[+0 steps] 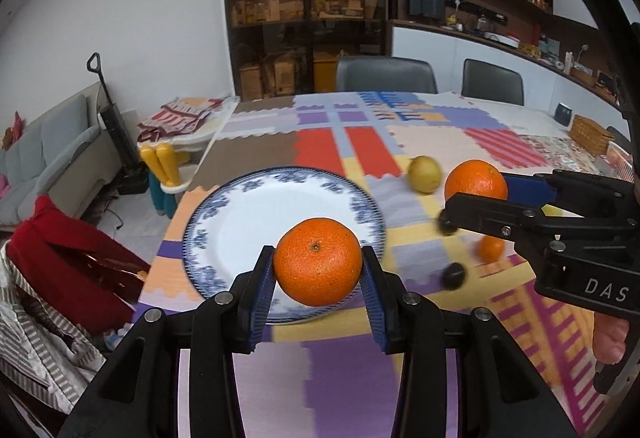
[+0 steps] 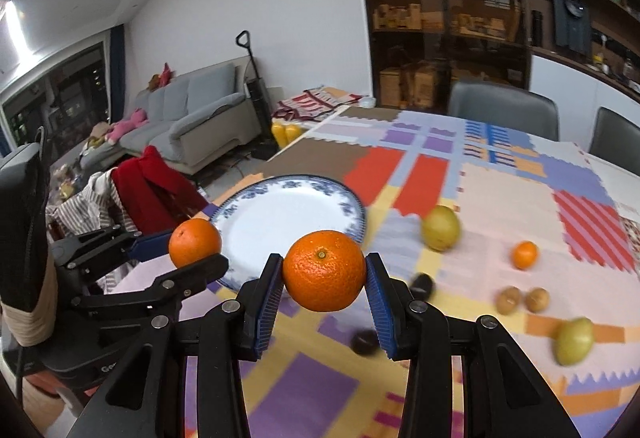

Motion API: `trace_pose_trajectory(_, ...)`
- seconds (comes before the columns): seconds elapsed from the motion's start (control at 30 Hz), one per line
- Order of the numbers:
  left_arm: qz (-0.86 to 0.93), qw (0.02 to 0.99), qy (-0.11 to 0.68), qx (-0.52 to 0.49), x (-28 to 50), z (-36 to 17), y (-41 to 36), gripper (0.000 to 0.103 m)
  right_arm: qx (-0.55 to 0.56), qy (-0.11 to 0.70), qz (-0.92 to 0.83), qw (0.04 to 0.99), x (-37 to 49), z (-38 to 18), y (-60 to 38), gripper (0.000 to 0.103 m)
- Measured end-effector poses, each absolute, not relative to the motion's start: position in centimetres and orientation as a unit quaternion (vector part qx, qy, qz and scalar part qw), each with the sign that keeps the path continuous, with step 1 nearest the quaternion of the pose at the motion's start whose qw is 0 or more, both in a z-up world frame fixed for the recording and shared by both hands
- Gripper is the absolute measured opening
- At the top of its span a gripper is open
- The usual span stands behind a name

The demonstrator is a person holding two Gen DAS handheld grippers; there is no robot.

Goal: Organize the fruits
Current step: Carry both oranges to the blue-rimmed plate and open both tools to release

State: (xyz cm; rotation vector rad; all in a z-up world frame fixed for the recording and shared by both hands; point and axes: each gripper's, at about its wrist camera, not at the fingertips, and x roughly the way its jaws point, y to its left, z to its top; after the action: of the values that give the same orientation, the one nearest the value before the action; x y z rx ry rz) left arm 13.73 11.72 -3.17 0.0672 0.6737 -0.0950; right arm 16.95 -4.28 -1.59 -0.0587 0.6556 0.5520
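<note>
Oranges are held by both grippers. In the left wrist view, the left gripper [image 1: 318, 266] is seen low in the centre of the frame, its jaws clamped on a large orange [image 1: 317, 261] that is held over the near rim of a blue-patterned white plate [image 1: 256, 214]. At the right of the frame the right gripper [image 1: 476, 194] is seen from the side, its jaws clamped on a second orange [image 1: 476, 180]. On the patchwork tablecloth [image 1: 348, 370] of the table, a yellow-green fruit [image 1: 425, 174] lies just left of that second orange, and a small orange fruit [image 1: 491, 248] and two dark fruits [image 1: 453, 275] lie below the right gripper, all blurred.

In the right wrist view, the right gripper [image 2: 325, 270] sits low in the centre, its jaws clamped on its orange [image 2: 325, 270], just right of the plate [image 2: 280, 214]. At the left, the left gripper [image 2: 196, 250] is seen with its jaws clamped on the other orange [image 2: 195, 242], beside the plate's left rim. To the right on the tablecloth [image 2: 512, 198] lie a yellow-green fruit [image 2: 441, 227], a small orange fruit [image 2: 525, 254], two small brown fruits [image 2: 522, 300], another yellow-green fruit [image 2: 574, 341] at lower right, and two dark fruits [image 2: 423, 284] near the jaws.
</note>
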Motion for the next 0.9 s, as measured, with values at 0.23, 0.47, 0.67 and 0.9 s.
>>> trace_pose_trajectory(0.23,-0.041,0.937,0.344,0.038,16.2,-4.9,14.7,0.041,-0.038,0.334,0.280,0.899,19.2,-3.1,-0.4,0.042)
trace_pose_trajectory(0.47,-0.046,0.927,0.369,0.037,18.6,-6.6,16.6,0.041,-0.049,0.371,0.273,0.886,21.9,-5.7,2.1,0.042)
trace_pose_trajectory(0.67,-0.053,0.917,0.393,0.045,20.3,-8.0,17.4,0.041,-0.061,0.397,0.265,0.877,23.5,-7.5,3.5,0.042)
trace_pose_trajectory(0.9,-0.062,0.908,0.410,0.051,21.3,-9.0,17.7,0.041,-0.076,0.407,0.262,0.872,24.3,-8.5,4.4,0.042)
